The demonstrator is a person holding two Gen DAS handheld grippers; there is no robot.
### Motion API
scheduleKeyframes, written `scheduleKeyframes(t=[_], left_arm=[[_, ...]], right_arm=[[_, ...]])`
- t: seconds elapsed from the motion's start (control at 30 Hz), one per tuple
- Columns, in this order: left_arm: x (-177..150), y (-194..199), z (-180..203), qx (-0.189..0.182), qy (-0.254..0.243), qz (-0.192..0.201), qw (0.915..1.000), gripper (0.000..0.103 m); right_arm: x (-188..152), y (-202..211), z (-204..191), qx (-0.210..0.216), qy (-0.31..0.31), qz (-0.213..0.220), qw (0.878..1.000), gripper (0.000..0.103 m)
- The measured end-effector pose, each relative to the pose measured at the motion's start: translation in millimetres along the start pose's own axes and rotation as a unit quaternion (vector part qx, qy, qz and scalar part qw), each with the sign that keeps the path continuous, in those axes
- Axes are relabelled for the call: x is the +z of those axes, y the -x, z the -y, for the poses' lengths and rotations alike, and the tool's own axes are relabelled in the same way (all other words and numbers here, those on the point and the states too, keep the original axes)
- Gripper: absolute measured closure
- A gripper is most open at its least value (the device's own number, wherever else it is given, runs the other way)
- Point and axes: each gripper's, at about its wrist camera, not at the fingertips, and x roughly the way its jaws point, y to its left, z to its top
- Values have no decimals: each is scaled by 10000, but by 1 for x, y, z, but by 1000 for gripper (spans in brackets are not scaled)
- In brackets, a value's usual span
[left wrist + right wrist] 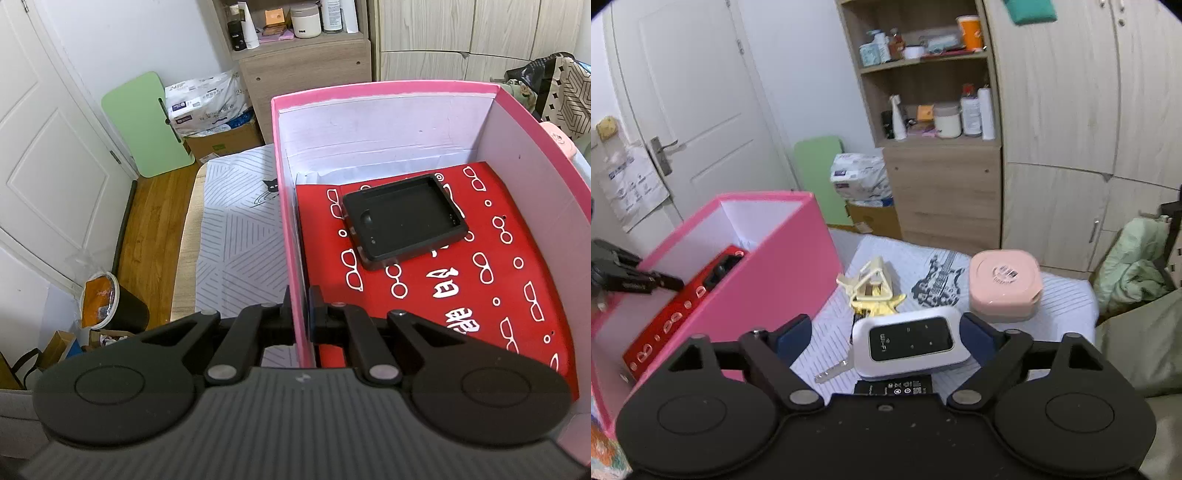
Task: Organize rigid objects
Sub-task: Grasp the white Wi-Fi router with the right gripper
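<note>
door [694, 92] white; floor [147, 221] wood; shelf unit [923, 110]; wardrobe [1071, 110] pale

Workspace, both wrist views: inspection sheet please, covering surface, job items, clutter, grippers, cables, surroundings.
Surface: striped cloth over a bed.
Job's things: pink box holding a red box with a black tray on it; outside lie a WiFi router, key, yellow clip, pink case, black battery.
Clutter: nothing seen.
Grippers: left gripper shut on the pink box's wall; right gripper open, fingers either side of the router.
Cables: nothing seen.
Surroundings: white door, shelf unit, wardrobe.
</note>
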Motion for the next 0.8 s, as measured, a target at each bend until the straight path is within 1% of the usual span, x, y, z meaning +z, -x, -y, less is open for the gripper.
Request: scheduleKeyframes(t=[0.07, 0.2, 0.27, 0.47, 0.57, 0.67, 0.8], left_arm=[[0, 0, 1, -3, 1, 1, 10000, 99], [0, 0, 1, -28, 16, 8, 10000, 99], [0, 0, 1, -37, 16, 11, 10000, 99], [-1, 0, 1, -64, 8, 20, 10000, 98], [-1, 0, 0, -77, 10, 22, 10000, 98], [-1, 0, 0, -73, 3, 22, 10000, 98], [-1, 0, 0, -76, -2, 23, 10000, 98]], right_arm=[[-3, -11, 3, -3, 107, -27, 9999, 10], [-11, -27, 3, 118, 631, -199, 9977, 7], [-13, -33, 2, 39, 906, -245, 9956, 6], [-18, -50, 2, -147, 1279, -487, 9905, 2], [-20, -57, 5, -91, 1246, -631, 9902, 2], [-19, -64, 11, 9, 1069, -765, 9913, 2], [-17, -67, 14, 73, 863, -715, 9937, 2]])
